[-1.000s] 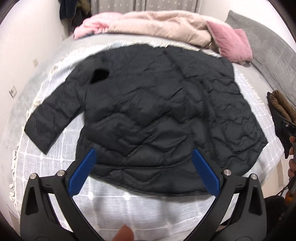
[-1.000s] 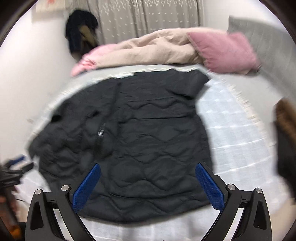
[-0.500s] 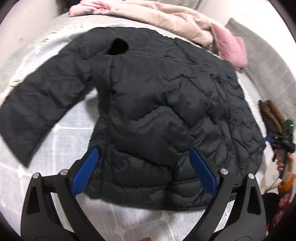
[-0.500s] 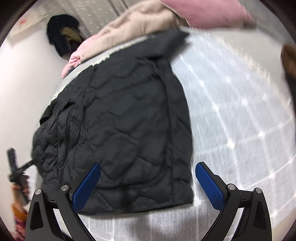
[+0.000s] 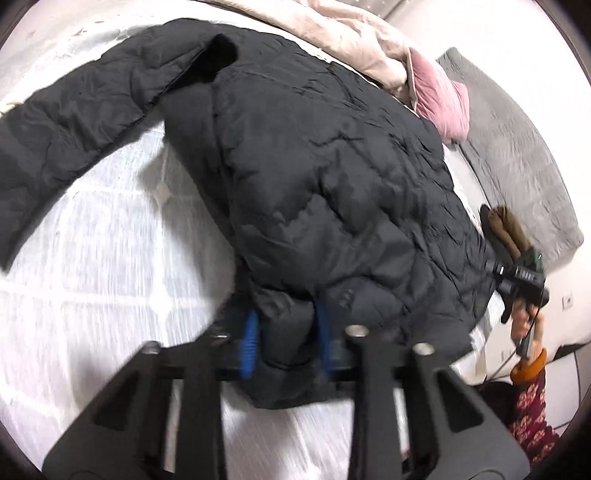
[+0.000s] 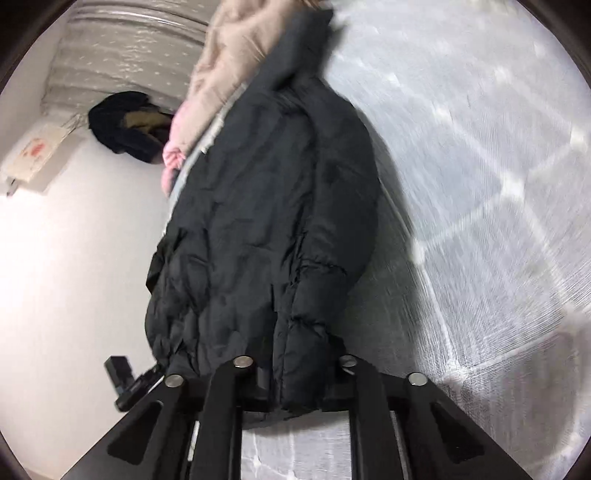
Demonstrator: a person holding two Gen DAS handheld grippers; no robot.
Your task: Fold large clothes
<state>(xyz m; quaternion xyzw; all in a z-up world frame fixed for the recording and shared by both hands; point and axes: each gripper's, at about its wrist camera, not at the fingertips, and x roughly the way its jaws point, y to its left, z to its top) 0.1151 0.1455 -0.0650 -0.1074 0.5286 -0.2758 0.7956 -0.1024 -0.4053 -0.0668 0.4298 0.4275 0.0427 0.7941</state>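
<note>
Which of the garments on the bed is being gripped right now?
The black jacket. Both hand-held grippers pinch its hem, the left closing; the beige coat behind lies untouched.

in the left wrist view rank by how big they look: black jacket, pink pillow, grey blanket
1. black jacket, clearly largest
2. grey blanket
3. pink pillow
The jacket lies nearest the camera, so its lead is partly exaggerated.

Bed under white checked cover, black quilted jacket, beige duvet, pink pillow

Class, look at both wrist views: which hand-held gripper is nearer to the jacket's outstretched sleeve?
Left. The left hand-held gripper grips the black jacket's hem on the sleeve's side; the right hand-held gripper holds the opposite hem corner.
</note>
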